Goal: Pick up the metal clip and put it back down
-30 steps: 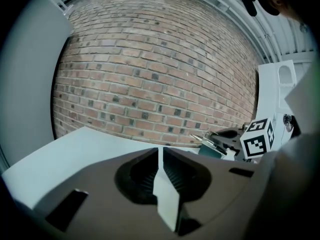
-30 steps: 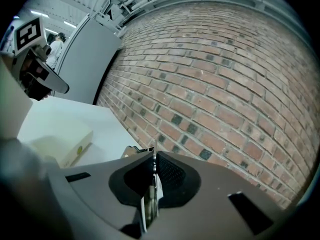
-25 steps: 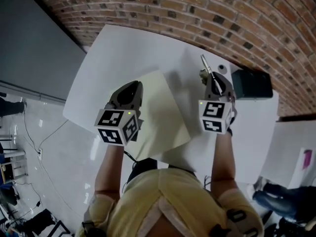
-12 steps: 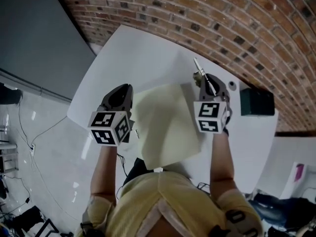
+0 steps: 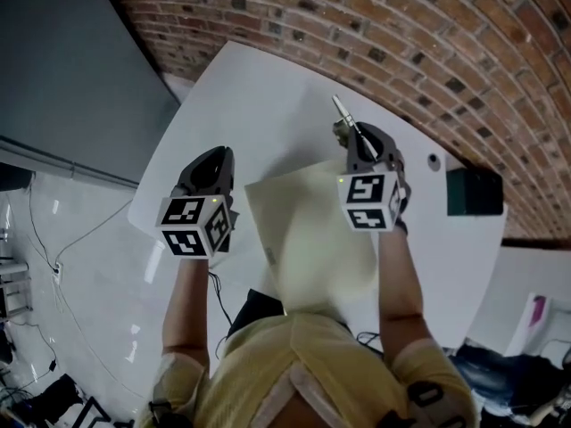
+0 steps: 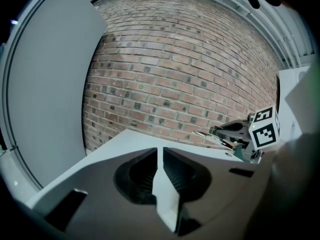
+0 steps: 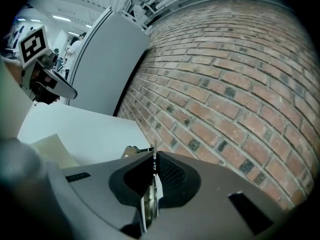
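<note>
Shifted leftward across the white table (image 5: 268,96) since a second ago, both tools alike. Left gripper (image 5: 217,153) then above the cream sheet (image 5: 312,239), now clear of it and over the table's left rim. Right gripper (image 5: 359,137) then to the right of the sheet, now over its upper right corner and farther from the black box (image 5: 475,191).

Behind everything, brick wall (image 5: 401,25), curving across the top of the head view. At left, grey panel (image 5: 62,69), beside the wall. Below these, the table, pale, carrying the sheet and the box. Nearest the camera, yellow shirt (image 5: 294,364) and two bare forearms reaching out to the tools. Sheet lying flat between the two arms. Box resting toward the table's right end, well apart from both tools.

Left gripper: jaws brought together, nothing between them. Right gripper: aimed toward the wall, jaws clamped on the metal clip (image 5: 343,112).

Clip: lifted off the table, thin and edge-on between the pads, bright tip sticking out past the jaw ends toward the bricks. Shows in the left gripper view too, as a slim prong ahead of the right tool.

Smallest of all, a dark round spot (image 5: 434,160) on the table near the box.
</note>
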